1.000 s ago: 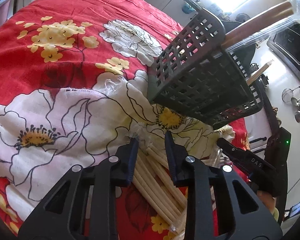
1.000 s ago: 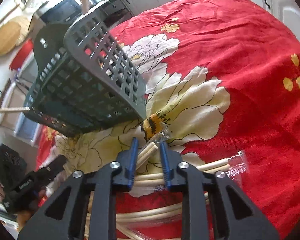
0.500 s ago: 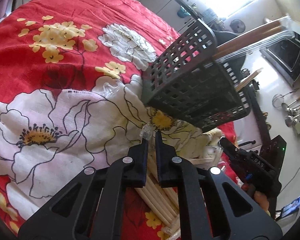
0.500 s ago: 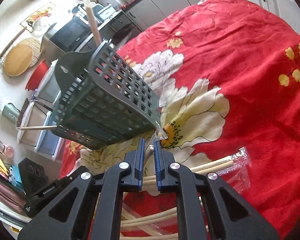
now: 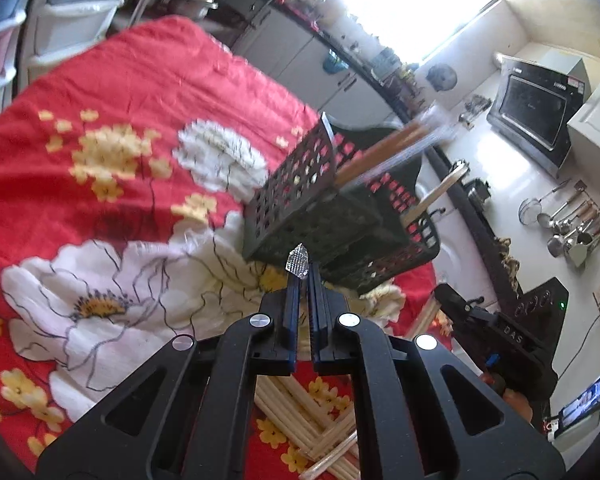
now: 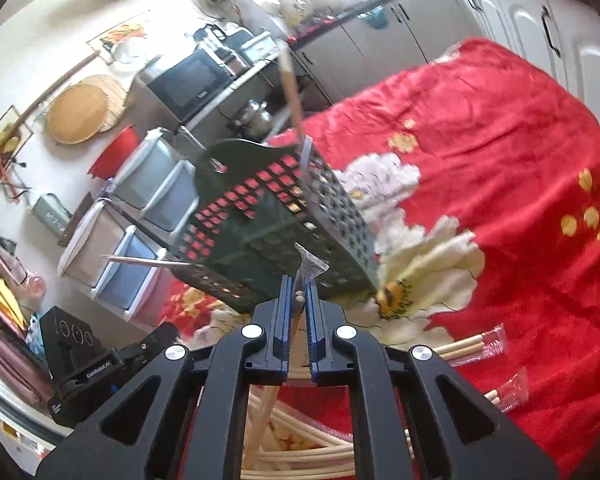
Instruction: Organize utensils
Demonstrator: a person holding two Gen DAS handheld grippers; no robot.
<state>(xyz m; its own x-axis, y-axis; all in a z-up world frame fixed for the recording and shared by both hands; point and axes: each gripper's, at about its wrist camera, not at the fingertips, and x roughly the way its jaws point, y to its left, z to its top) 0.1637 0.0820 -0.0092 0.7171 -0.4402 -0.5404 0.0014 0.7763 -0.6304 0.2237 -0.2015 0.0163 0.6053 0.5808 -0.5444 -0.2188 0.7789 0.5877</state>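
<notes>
Two black grippers, left (image 5: pixel 305 280) and right (image 6: pixel 299 292), each clenched on one plastic-wrapped pale wooden chopstick pack (image 5: pixel 299 265) (image 6: pixel 306 268); one dark lattice plastic basket (image 6: pixel 276 224) just ahead.

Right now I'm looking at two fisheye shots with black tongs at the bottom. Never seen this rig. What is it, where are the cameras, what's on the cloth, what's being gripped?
No robot here: a person carries a handheld two-finger gripper in each hand, and each has a fisheye camera looking forward along its jaws. One shot is from the left gripper, the other from the right gripper.

On the red floral cloth stands a dark perforated basket with a few long sticks poking out. Pale wrapped chopsticks lie loose on the cloth below the grippers.

Both sets of jaws have just been closing. The left is shut on a clear wrapper tip. The right is shut on a wrapped chopstick pack, its wrapper end sticking out in front.
</notes>
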